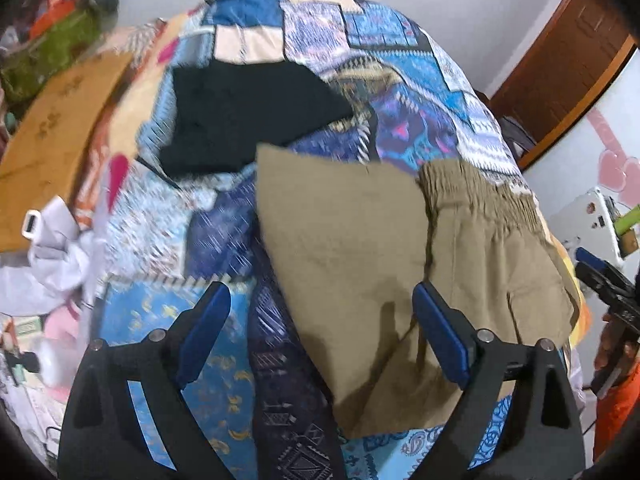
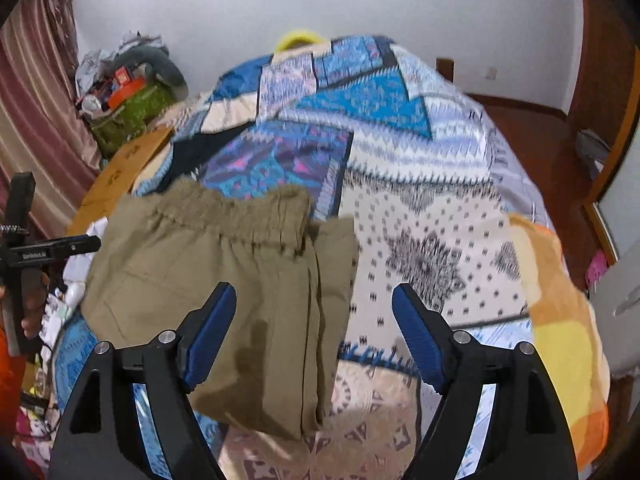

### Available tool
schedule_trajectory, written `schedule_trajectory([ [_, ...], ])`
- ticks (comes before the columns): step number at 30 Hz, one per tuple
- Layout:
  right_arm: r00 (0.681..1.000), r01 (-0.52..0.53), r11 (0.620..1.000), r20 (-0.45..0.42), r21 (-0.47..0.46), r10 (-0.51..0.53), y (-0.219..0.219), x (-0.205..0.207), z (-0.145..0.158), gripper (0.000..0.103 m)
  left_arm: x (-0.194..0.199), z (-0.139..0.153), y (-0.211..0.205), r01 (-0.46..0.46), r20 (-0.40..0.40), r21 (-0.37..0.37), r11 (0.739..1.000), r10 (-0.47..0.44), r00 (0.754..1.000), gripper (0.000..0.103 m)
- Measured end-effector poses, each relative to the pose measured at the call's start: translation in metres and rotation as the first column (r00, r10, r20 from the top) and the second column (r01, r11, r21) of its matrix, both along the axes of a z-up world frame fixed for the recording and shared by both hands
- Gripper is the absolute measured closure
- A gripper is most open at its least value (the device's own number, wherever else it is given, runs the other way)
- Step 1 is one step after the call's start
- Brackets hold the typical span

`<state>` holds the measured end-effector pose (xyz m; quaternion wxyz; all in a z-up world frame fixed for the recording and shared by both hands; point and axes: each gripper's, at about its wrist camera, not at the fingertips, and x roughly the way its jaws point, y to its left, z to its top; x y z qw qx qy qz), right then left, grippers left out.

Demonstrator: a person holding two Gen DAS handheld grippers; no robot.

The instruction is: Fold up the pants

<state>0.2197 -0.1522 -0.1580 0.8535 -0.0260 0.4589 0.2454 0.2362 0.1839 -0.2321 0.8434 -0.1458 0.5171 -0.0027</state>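
Note:
Khaki pants point(image 1: 360, 256) lie folded on the patterned bedspread point(image 1: 320, 32), elastic waistband point(image 1: 480, 192) to the right. In the right wrist view the pants point(image 2: 224, 280) lie left of centre, waistband point(image 2: 236, 212) at the far side. My left gripper point(image 1: 322, 312) is open and empty, held above the pants' near edge. My right gripper point(image 2: 314, 312) is open and empty above the pants' right side. The right gripper also shows at the right edge of the left wrist view point(image 1: 612, 292), and the left one at the left edge of the right wrist view point(image 2: 36, 252).
A black folded garment point(image 1: 248, 116) lies on the bed beyond the pants. A wooden board point(image 1: 52, 128) and a green box of clutter point(image 1: 52, 40) are at the left. White cloth point(image 1: 56, 256) lies at the bed's left edge. An orange blanket point(image 2: 560, 300) hangs at the right.

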Motion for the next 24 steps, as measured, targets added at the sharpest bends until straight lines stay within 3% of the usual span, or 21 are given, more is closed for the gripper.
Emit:
schedule_trajectory([
  [5, 0.999, -0.01, 0.999, -0.052, -0.037, 0.008, 0.007, 0.004, -0.02, 0.026, 0.013, -0.025, -0.01, 0.025, -0.084, 0.007, 1.0, -0.024, 0.996, 0.01],
  [9, 0.993, -0.014, 1.0, -0.119, 0.001, 0.014, 0.005, 0.018, -0.028, 0.026, 0.024, -0.03, -0.013, 0.065, -0.078, -0.056, 0.996, -0.069, 0.995, 0.01],
  [11, 0.987, -0.006, 0.999, -0.162, 0.036, 0.012, 0.002, 0.027, -0.034, 0.026, 0.028, -0.03, -0.017, 0.088, -0.072, -0.047, 0.995, -0.091, 0.993, 0.01],
  [15, 0.962, 0.04, 0.989, -0.272, 0.142, 0.0, -0.005, 0.041, -0.055, 0.027, 0.036, -0.028, -0.02, 0.099, -0.058, -0.073, 0.992, -0.103, 0.993, 0.026],
  [16, 0.965, 0.037, 0.988, -0.263, 0.149, 0.003, -0.005, 0.041, -0.055, 0.03, 0.037, -0.026, -0.022, 0.105, -0.048, -0.073, 0.992, -0.108, 0.993, 0.028],
  [17, 0.968, 0.023, 0.989, -0.249, 0.148, 0.015, -0.004, 0.04, -0.054, 0.039, 0.038, -0.025, -0.023, 0.113, -0.042, -0.065, 0.991, -0.116, 0.992, 0.034],
  [20, 0.971, 0.013, 0.987, -0.237, 0.16, 0.026, -0.001, 0.035, -0.049, 0.059, 0.041, -0.018, -0.033, 0.129, -0.016, -0.023, 0.991, -0.13, 0.991, 0.054],
  [24, 0.97, 0.004, 0.988, -0.24, 0.156, 0.034, 0.003, 0.034, -0.045, 0.081, 0.046, -0.011, -0.044, 0.11, -0.02, 0.067, 0.992, -0.109, 0.994, 0.076],
])
